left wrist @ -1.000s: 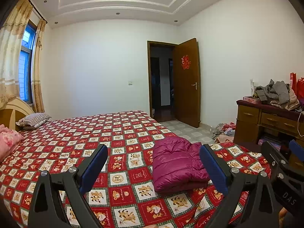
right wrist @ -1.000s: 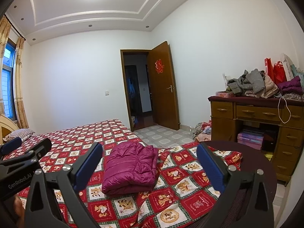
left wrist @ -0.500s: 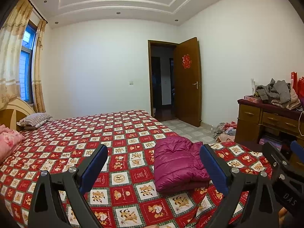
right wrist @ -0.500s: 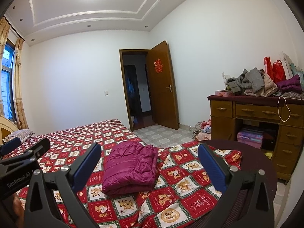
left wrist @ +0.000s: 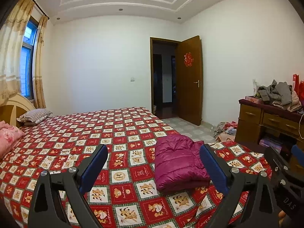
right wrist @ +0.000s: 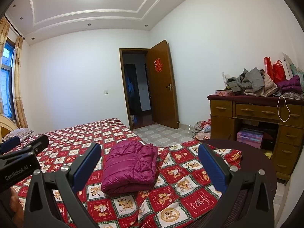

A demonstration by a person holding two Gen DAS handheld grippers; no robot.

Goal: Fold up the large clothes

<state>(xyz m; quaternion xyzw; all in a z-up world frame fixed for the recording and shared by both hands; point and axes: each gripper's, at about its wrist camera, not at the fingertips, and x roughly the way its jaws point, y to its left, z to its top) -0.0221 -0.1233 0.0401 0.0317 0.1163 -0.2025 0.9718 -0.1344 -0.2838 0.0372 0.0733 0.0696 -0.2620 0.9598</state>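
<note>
- Magenta quilted down jacket [left wrist: 177, 165] lies folded, seemingly in thirds, on the bear-print bedspread [left wrist: 121, 176].
- Left claw [left wrist: 153, 168] and right claw [right wrist: 150, 164]: both spread apart, holding nothing.

Only small drifts. In the left wrist view the whole room has slid a little toward the right of the frame. The open door [left wrist: 190, 79], the dresser [left wrist: 250, 115] and the folded purple jacket [left wrist: 178, 163] all sit slightly further right than a second ago. That fits the left tool [left wrist: 153, 148] having turned a touch to the left.

In the right wrist view the shift is upward instead. The jacket [right wrist: 131, 165] and the dresser [right wrist: 222, 112] have crept up a little in the frame, so the right tool [right wrist: 149, 146] has dipped slightly.
</note>
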